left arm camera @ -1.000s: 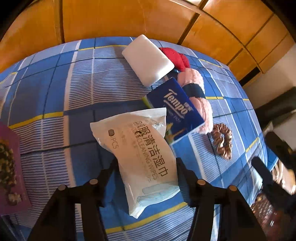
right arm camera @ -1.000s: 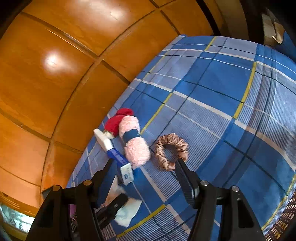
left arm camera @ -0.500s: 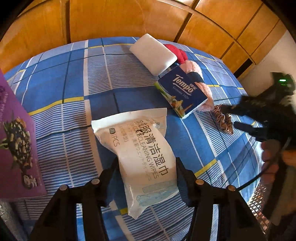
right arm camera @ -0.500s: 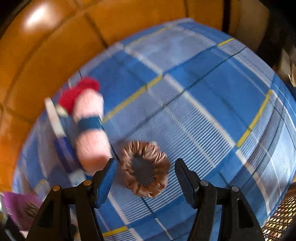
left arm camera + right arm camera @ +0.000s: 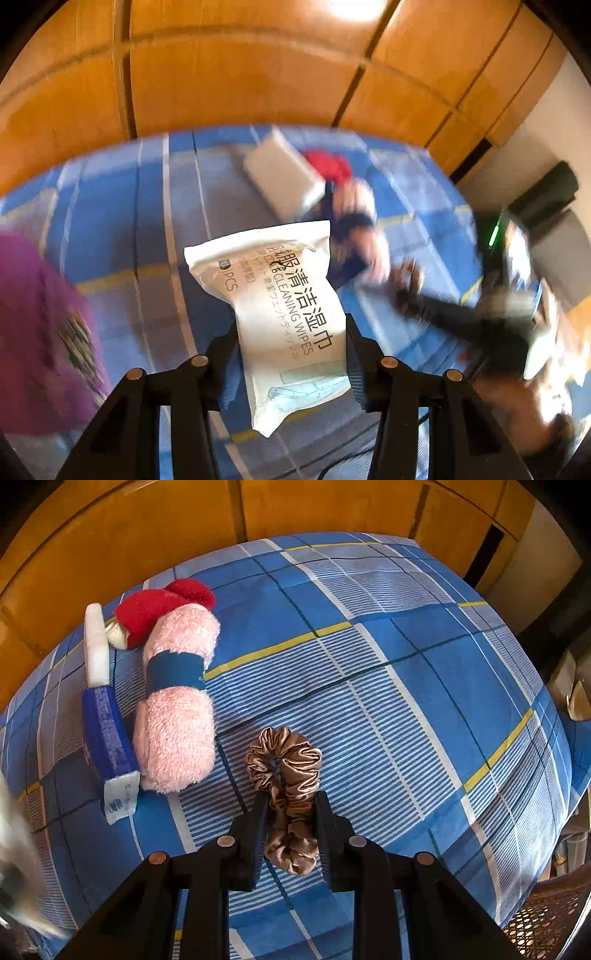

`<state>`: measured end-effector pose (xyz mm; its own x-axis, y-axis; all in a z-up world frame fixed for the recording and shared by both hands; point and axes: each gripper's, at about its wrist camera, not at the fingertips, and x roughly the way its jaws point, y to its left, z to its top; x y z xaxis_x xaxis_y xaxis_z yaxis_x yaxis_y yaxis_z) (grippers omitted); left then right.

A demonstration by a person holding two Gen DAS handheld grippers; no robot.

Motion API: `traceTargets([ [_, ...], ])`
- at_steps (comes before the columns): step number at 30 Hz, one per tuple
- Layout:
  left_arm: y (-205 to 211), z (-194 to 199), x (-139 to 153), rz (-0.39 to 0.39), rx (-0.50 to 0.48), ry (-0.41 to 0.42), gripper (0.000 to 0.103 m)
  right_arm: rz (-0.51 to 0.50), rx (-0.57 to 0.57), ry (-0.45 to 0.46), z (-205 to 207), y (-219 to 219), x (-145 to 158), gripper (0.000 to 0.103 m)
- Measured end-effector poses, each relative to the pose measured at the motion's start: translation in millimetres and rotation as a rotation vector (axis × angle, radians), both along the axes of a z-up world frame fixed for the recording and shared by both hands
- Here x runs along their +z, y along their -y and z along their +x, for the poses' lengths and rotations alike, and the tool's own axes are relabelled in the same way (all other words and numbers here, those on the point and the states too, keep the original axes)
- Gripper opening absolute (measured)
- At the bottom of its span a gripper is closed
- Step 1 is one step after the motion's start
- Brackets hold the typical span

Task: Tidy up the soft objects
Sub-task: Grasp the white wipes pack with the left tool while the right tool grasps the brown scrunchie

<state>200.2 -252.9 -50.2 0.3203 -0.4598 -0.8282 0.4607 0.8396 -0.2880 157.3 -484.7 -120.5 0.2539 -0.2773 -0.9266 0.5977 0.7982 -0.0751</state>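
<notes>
My left gripper (image 5: 291, 354) is shut on a white pack of cleaning wipes (image 5: 280, 295) and holds it above the blue plaid bedsheet (image 5: 129, 229). My right gripper (image 5: 290, 823) is shut on a brown satin scrunchie (image 5: 286, 771), squeezed between the fingers on the sheet (image 5: 388, 664). Left of it lie a pink fluffy roll with a blue band (image 5: 177, 698), a red soft item (image 5: 159, 605), a blue tissue pack (image 5: 105, 738) and a white pack seen edge-on (image 5: 96, 642). The right gripper shows blurred in the left wrist view (image 5: 461, 321).
A purple packet (image 5: 40, 332) lies blurred at the left. Orange wooden panels (image 5: 147, 528) rise behind the bed. A brown perforated basket (image 5: 546, 915) stands past the bed's right edge. The white pack (image 5: 284, 181) and red item (image 5: 330, 166) also show blurred.
The left gripper has lifted the wipes pack off the sheet; the view behind it blurs. The right gripper has moved onto the scrunchie and shut on it.
</notes>
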Motion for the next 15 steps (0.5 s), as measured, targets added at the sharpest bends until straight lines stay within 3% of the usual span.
traceTargets([
  [5,-18,30,56,-0.026,0.063,0.108,0.048,-0.016,0.014,-0.006,3,-10,-1,0.025],
  [6,-27,39,70,-0.024,0.090,0.143,0.048,0.037,0.096,0.005,3,-12,-1,0.025],
  [7,-36,46,78,-0.022,0.111,0.160,0.048,0.030,0.100,0.003,4,-13,-1,0.025],
  [15,-164,92,113,0.022,0.405,0.239,0.048,-0.022,0.140,-0.008,6,-30,-1,0.025],
])
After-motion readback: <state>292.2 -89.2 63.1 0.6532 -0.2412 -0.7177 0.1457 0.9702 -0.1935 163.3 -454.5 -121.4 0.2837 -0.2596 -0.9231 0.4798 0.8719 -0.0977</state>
